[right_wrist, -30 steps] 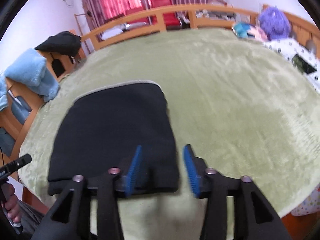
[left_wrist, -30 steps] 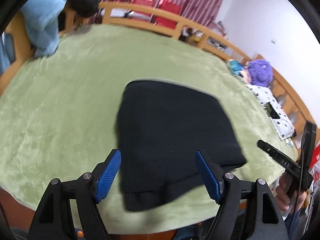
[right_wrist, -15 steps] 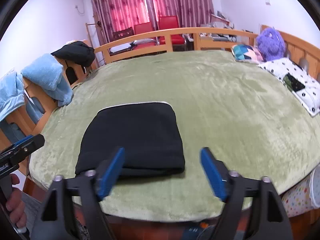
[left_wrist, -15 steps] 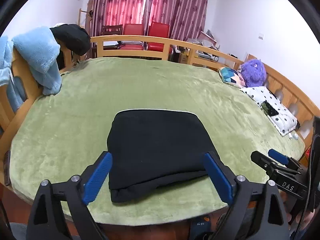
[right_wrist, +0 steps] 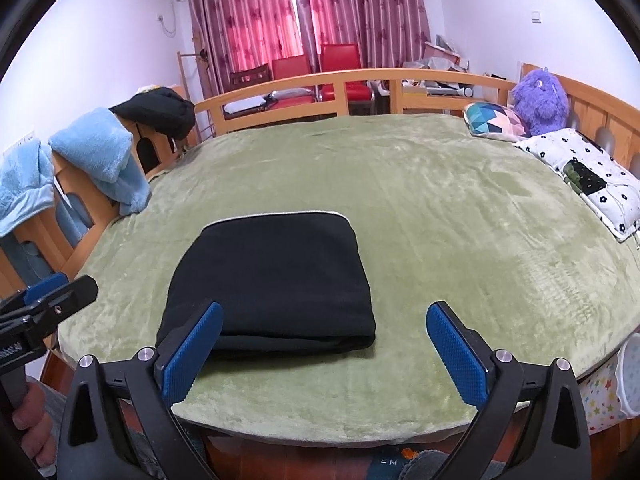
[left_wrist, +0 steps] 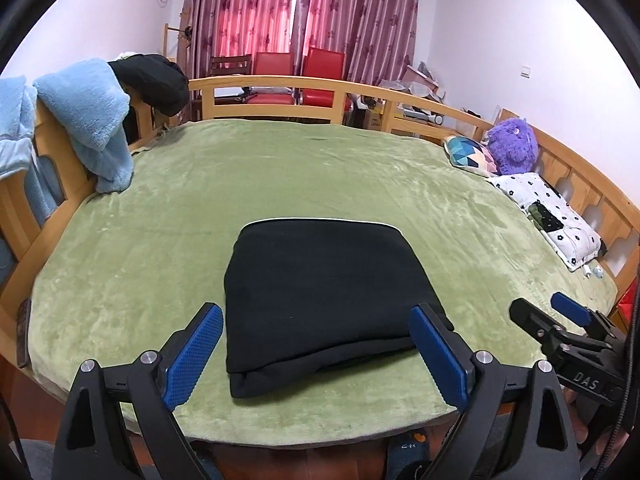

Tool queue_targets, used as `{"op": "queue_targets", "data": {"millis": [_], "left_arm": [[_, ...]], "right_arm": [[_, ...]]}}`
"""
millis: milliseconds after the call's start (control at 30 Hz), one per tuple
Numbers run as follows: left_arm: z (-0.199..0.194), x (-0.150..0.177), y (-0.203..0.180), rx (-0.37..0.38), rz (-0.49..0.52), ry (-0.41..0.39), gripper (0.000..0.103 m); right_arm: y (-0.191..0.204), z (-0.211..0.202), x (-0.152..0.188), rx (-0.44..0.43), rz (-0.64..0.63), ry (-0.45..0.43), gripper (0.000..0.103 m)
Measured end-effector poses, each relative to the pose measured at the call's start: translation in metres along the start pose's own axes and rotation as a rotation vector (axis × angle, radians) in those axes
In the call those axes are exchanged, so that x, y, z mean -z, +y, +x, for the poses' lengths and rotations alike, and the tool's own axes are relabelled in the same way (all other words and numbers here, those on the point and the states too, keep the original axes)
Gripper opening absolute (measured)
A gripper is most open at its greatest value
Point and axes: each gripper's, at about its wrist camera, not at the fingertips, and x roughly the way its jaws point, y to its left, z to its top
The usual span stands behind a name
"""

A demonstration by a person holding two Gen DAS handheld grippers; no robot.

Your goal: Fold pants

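The pants [left_wrist: 320,292] lie folded on the bed [left_wrist: 200,208]; both grippers, left gripper [left_wrist: 316,350] and right gripper [right_wrist: 324,354], hang apart and empty; folding looks done, nothing more needed.

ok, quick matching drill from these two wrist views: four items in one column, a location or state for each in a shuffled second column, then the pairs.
Items:
1. folded black pants
2. light blue fleece blanket
3. purple plush toy
4. left gripper

Places/states:
A. draped over the wooden bed rail
B. open, holding nothing
C. flat on the green blanket, near its front edge
D. at the far right corner, behind a patterned pillow

Pairs: 1-C, 2-A, 3-D, 4-B
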Motion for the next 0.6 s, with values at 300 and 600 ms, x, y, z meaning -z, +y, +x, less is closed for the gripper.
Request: {"op": "queue_targets", "data": {"millis": [300,600], "left_arm": [[-0.011,0.0,0.001,-0.003,-0.021,-0.016,0.095],[-0.015,0.001,0.001,-0.002,-0.021,-0.018,0.095]], "right_arm": [[0.009,-0.005,0.002,0.021,-0.017,-0.008,0.101],[0.009,-0.007,0.001,0.026,-0.012,-0.004,0.101]]}}
